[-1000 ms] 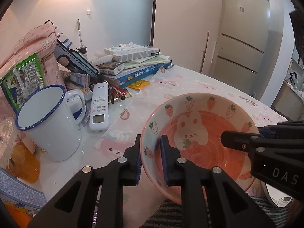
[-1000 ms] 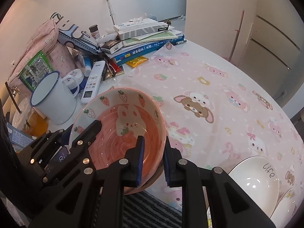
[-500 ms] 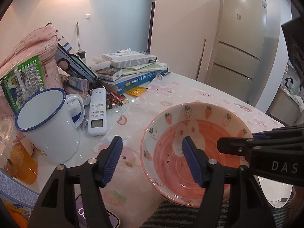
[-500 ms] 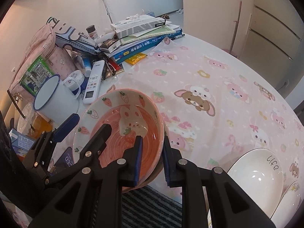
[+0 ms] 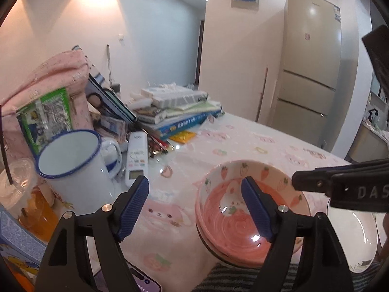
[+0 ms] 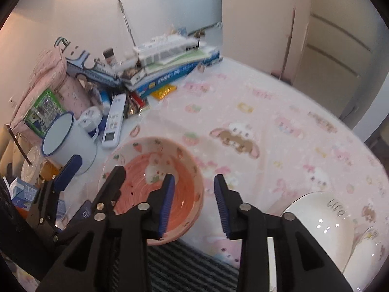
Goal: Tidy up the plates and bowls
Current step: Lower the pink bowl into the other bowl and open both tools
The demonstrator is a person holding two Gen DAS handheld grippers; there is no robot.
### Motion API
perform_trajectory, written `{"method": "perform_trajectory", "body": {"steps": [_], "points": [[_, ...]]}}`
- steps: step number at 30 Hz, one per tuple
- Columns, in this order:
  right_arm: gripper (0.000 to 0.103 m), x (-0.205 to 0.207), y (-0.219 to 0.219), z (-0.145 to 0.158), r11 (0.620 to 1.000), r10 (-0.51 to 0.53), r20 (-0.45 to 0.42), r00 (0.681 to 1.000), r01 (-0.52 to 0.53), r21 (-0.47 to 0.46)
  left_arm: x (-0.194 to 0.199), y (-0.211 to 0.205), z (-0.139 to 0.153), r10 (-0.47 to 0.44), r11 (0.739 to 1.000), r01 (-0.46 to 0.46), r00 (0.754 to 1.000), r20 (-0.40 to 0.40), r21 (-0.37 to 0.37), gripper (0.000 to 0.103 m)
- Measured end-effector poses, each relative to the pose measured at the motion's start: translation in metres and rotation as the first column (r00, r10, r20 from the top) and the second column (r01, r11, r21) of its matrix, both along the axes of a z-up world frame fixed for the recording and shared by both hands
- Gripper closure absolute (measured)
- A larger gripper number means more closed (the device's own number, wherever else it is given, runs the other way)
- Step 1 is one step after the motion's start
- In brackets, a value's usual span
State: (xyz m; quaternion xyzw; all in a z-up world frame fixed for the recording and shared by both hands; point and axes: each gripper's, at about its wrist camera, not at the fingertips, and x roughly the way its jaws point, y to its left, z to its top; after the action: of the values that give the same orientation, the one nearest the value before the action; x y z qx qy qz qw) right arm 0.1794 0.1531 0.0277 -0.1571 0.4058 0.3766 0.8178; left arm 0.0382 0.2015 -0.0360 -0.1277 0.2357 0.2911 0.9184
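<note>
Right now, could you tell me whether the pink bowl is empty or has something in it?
Empty. The pink bowl shows its bare glazed inside, rabbit and strawberry pattern uncovered, in both views; no food or liquid is visible.

Pink bowl (image 5: pixel 245 221): salmon-pink inside with ringed swirl lines, a white rabbit face, and a pale rim printed with strawberries and carrots. Cloth on the bench (image 6: pixel 267 121): pale pink, scattered cartoon bears, rabbits and strawberries. Enamel mug (image 5: pixel 73 170), left of the pink bowl: white with a dark blue rim. Remote (image 5: pixel 137 160), beyond the mug: white, grey screen. Bag (image 5: pixel 48 92) behind the mug: pink with a small repeated print, green packet on its front. Book (image 6: pixel 175 75) low in the stack: blue spine. White bowl (image 6: pixel 323 221), right of the pink bowl: glossy white, dark lettering. Both tools, left (image 5: pixel 194 209) and right (image 6: pixel 194 204): black bodies, ribbed blue pads.
</note>
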Motion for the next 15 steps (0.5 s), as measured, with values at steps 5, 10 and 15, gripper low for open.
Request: {"method": "perform_trajectory", "body": {"steps": [5, 10, 15], "points": [[0.054, -0.009, -0.009, 0.022, 0.999, -0.003, 0.058, 0.998, 0.000, 0.042, -0.012, -0.004, 0.010, -0.005, 0.999, 0.001, 0.995, 0.095, 0.035, 0.022], [0.054, -0.016, -0.021, 0.045, 0.995, -0.039, 0.111, 0.993, 0.028, 0.100, -0.021, -0.014, 0.020, 0.003, 0.996, -0.014, 0.992, 0.130, 0.091, 0.018], [0.054, -0.027, -0.048, 0.081, 0.979, -0.137, 0.228, 0.964, 0.096, 0.182, -0.029, -0.024, 0.046, -0.068, 0.995, 0.056, 0.984, 0.163, 0.080, 0.018]]}}
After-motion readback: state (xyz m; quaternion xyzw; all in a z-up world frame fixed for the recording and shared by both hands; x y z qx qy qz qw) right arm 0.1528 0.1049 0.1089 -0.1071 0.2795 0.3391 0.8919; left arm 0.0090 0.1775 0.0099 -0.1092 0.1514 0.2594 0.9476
